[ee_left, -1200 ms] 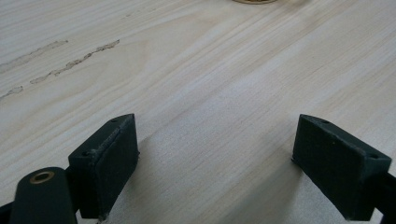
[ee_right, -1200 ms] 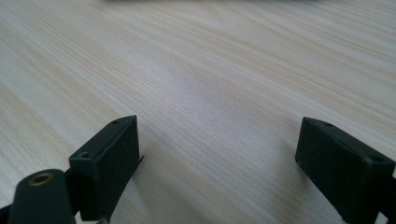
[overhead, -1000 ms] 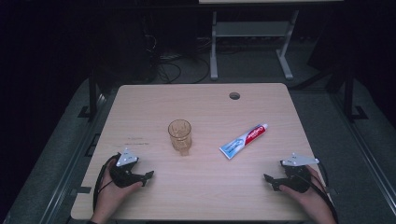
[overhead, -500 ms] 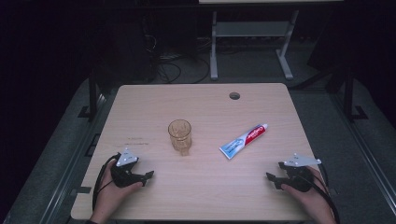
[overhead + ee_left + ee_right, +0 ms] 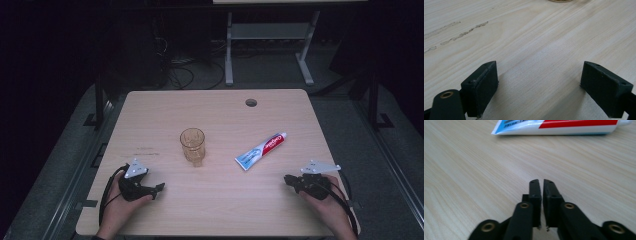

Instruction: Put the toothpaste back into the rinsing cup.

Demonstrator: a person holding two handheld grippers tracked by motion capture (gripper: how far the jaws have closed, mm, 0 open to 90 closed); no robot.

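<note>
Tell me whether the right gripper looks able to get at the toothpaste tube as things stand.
Probably yes. The right gripper rests on the table with bare wood between it and the toothpaste tube. But its jaws have just been closing, with nothing between them, and are now shut; they would have to reopen first.

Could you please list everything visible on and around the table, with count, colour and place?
Clear amber ribbed plastic cup: one, amber, upright near the table's middle.
Red, white and blue toothpaste tube: one, lying flat right of the cup, cap pointing away.
Light wooden table: one, pale wood, round cable hole near its far edge.
White metal frame: one, on the dark floor beyond the table.
Left gripper: one, black, near left corner, jaws wide apart, nothing between.
Right gripper: one, black, near right corner; jaws have just been closing and now stand shut, holding nothing.
</note>
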